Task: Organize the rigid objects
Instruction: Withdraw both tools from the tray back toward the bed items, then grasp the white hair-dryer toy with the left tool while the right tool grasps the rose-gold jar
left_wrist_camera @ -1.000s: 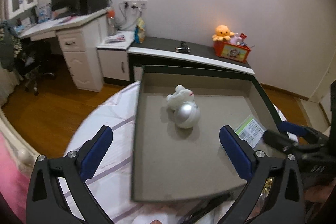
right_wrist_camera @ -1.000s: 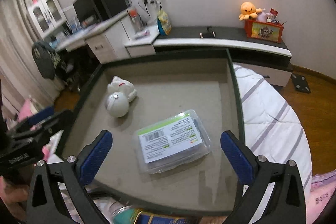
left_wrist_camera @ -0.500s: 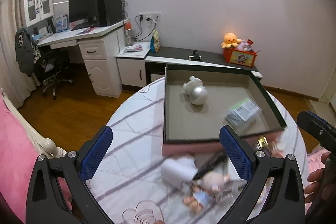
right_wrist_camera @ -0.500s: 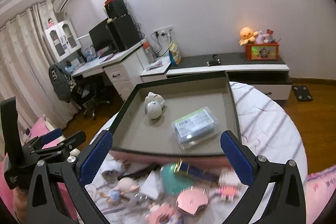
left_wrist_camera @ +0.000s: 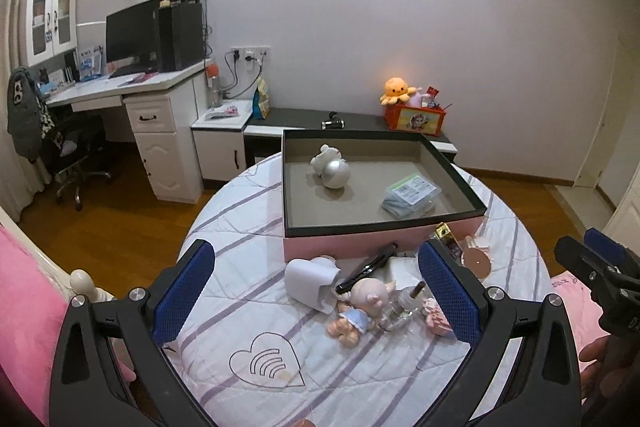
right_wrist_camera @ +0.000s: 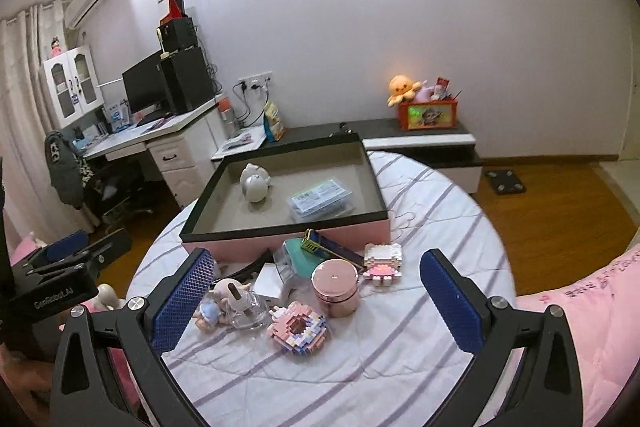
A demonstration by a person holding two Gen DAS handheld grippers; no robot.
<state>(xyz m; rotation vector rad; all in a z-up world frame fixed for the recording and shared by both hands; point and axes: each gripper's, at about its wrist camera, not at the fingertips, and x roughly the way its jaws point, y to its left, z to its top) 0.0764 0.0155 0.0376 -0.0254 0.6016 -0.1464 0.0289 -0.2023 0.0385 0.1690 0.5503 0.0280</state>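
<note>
A pink box with a dark rim (left_wrist_camera: 384, 223) (right_wrist_camera: 280, 227) sits at the far side of a round table with a striped cloth (left_wrist_camera: 248, 227). Inside lie a white figure with a silver ball (left_wrist_camera: 336, 174) (right_wrist_camera: 256, 187) and a clear pack with a green label (left_wrist_camera: 410, 195) (right_wrist_camera: 322, 199). Loose in front of the box are a white cup (left_wrist_camera: 312, 281), a black pen (left_wrist_camera: 368, 267), a doll (left_wrist_camera: 360, 303) (right_wrist_camera: 216, 303), a glass bottle (right_wrist_camera: 244, 311), a pink jar (right_wrist_camera: 336, 287), a block donut (right_wrist_camera: 298, 327) and a block cat (right_wrist_camera: 382, 261). My left gripper (left_wrist_camera: 314, 251) and right gripper (right_wrist_camera: 318, 259) hang open above the near table edge, holding nothing.
A white desk with a monitor (left_wrist_camera: 132, 39) and an office chair (left_wrist_camera: 76, 147) stand at the left. Behind the table runs a low dark cabinet (left_wrist_camera: 360, 123) with an orange plush (left_wrist_camera: 396, 89). Pink bedding (right_wrist_camera: 592, 307) lies close at the near right, wooden floor around.
Both grippers have drawn back and up from over the box to the near side of the table. The loose items in front of the box have come into view.
</note>
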